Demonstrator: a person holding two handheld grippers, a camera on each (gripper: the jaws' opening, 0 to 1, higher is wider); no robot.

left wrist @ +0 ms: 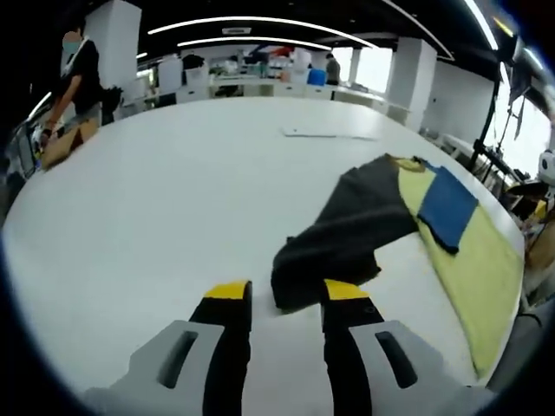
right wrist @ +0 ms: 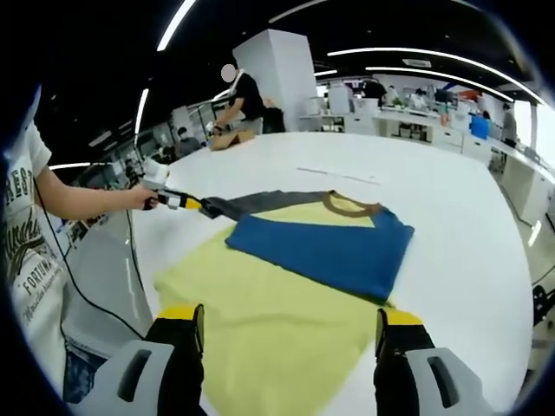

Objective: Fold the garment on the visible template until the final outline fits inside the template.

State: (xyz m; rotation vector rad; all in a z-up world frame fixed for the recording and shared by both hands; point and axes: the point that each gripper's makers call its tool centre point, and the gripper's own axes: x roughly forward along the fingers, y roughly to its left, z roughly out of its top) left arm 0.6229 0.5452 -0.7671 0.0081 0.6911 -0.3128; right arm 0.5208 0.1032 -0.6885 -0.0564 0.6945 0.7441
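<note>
**Grey sleeve pinched on the left, right gripper hovering over the yellow part**

So here's where I'm at. In the left gripper view my left gripper [left wrist: 286, 299] has its 2 yellow-tipped jaws closed in on the end of the dark grey sleeve [left wrist: 347, 234], the cloth bunches right between the tips, so I'd call that a grasp on the sleeve. The sleeve runs away from the jaws up to the rest of the garment [left wrist: 468, 251], which lies flat on the white table [left wrist: 173, 191]. There's a blue panel [left wrist: 447, 208] folded over the yellow-green body.

In the right gripper view the right gripper [right wrist: 290, 325] has its jaws spread wide with nothing between them, hanging just over the near edge of the yellow-green cloth [right wrist: 269, 312]. The blue part [right wrist: 334, 247] sits on top of the yellow, with a brown neckband [right wrist: 351, 206] at the far side. The same view catches the left gripper [right wrist: 186, 203] coming in from the left, held by a person's hand [right wrist: 143, 198], clamped on the grey sleeve tip [right wrist: 260, 204], which stretches out sideways from the shirt.

I can't make out a template outline on the table from either view. A thin white sheet [left wrist: 312, 133] lies further back on the table, well apart from the garment. A person in a black top [right wrist: 247, 95] stands at the far edge near a cardboard box [right wrist: 230, 139]
</note>
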